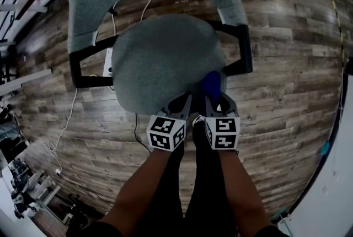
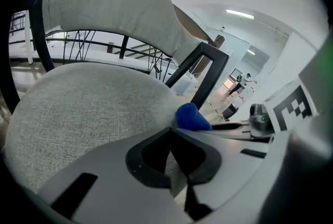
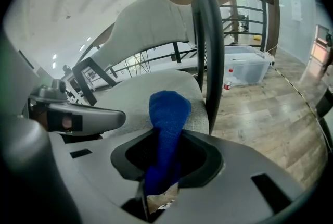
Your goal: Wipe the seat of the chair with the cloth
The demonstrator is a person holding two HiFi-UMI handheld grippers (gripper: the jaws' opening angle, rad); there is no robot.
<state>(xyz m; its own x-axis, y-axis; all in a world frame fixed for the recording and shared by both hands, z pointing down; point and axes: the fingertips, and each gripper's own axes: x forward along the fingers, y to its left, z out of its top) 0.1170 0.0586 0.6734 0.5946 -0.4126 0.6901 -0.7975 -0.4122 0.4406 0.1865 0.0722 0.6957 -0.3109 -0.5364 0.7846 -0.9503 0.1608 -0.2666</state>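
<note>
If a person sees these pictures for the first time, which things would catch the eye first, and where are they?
The bright blue cloth stands out first: it is clamped in the right gripper at the front edge of the grey seat. Just beside it, the left gripper has its jaws together on nothing. The seat fills the middle of the head view, above a wooden floor.
</note>
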